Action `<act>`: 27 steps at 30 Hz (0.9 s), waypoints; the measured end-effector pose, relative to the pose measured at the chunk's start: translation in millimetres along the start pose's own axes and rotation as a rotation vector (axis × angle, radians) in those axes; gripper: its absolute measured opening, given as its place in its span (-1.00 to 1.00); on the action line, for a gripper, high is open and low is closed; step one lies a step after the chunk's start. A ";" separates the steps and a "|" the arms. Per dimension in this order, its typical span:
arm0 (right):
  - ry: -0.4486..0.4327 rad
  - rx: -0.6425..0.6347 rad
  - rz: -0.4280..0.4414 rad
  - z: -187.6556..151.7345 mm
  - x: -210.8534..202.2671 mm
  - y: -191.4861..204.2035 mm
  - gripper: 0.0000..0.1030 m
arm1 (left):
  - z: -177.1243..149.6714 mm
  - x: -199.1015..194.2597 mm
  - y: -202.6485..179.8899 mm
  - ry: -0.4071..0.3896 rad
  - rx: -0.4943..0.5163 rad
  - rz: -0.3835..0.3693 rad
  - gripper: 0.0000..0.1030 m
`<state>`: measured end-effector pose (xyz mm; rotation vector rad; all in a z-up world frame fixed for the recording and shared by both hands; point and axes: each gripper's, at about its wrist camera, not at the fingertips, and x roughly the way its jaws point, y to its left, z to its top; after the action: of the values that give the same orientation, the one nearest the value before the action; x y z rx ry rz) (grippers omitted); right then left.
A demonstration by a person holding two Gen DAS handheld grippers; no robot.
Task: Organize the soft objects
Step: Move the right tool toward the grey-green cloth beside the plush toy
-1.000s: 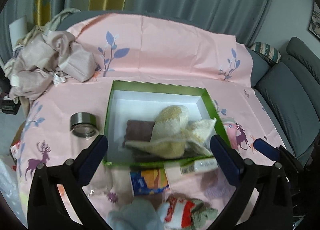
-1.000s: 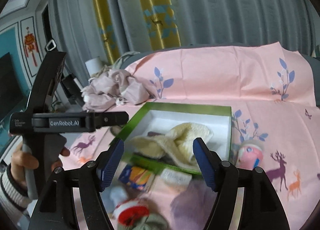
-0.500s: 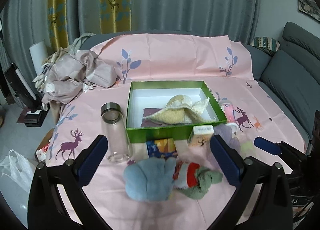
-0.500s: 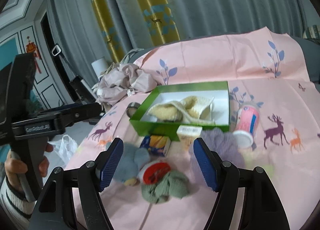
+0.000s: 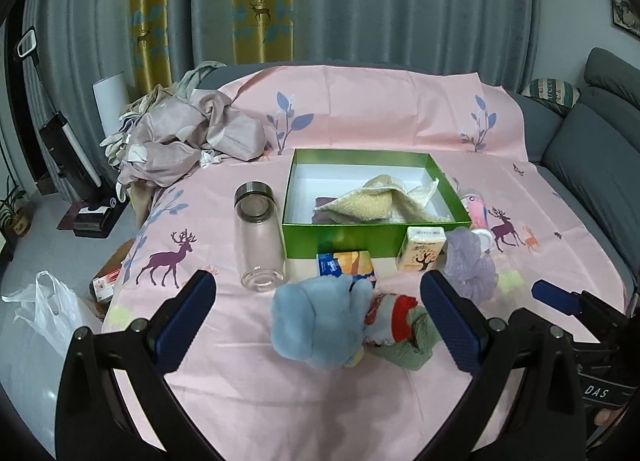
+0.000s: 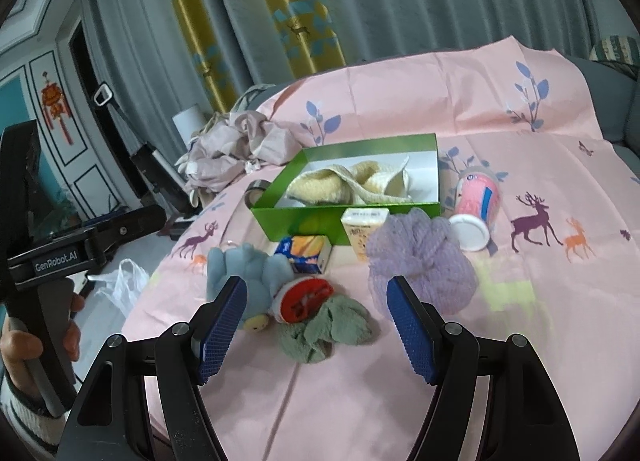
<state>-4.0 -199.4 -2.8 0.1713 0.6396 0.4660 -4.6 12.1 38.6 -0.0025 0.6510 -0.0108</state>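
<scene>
Left wrist view showed my left claw [image 5: 316, 315] spread wide and pinching nothing, with the blue plush toy [image 5: 320, 321] between its pads but untouched. Just right of the toy lay the red-and-white sock [image 5: 394, 311] and the green cloth [image 5: 408, 345]. Beyond the tips stood the green box [image 5: 344, 237] holding a cream towel [image 5: 380, 203]. On the right wrist view my right claw [image 6: 316, 315] also gaped empty; the green cloth lay between its pads, and the purple mesh puff [image 6: 420, 257] sat just past its right finger.
</scene>
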 end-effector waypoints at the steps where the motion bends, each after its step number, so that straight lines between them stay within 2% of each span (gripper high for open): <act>1: 0.001 -0.002 -0.004 -1.4 -0.5 0.9 0.42 | -1.5 -0.1 -0.1 0.001 0.000 -0.003 0.98; 7: 0.025 -0.030 -0.035 -9.8 4.4 3.7 0.42 | -17.8 8.4 -1.5 0.045 0.001 -0.008 0.98; 17: 0.101 -0.003 -0.016 -25.6 21.9 -3.2 0.42 | -45.0 32.3 2.6 0.158 -0.001 -0.035 0.98; 21: 0.126 -0.004 -0.016 -31.7 28.4 -4.9 0.42 | -55.5 41.9 3.9 0.211 -0.027 -0.102 0.98; 27: 0.144 0.001 -0.030 -38.2 33.1 -11.0 0.42 | -72.4 51.5 -7.1 0.273 -0.056 -0.264 0.98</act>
<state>0.0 -193.2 -54.0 0.1298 0.7822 0.4523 -7.6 4.5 -50.2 -0.1427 0.9206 -0.2509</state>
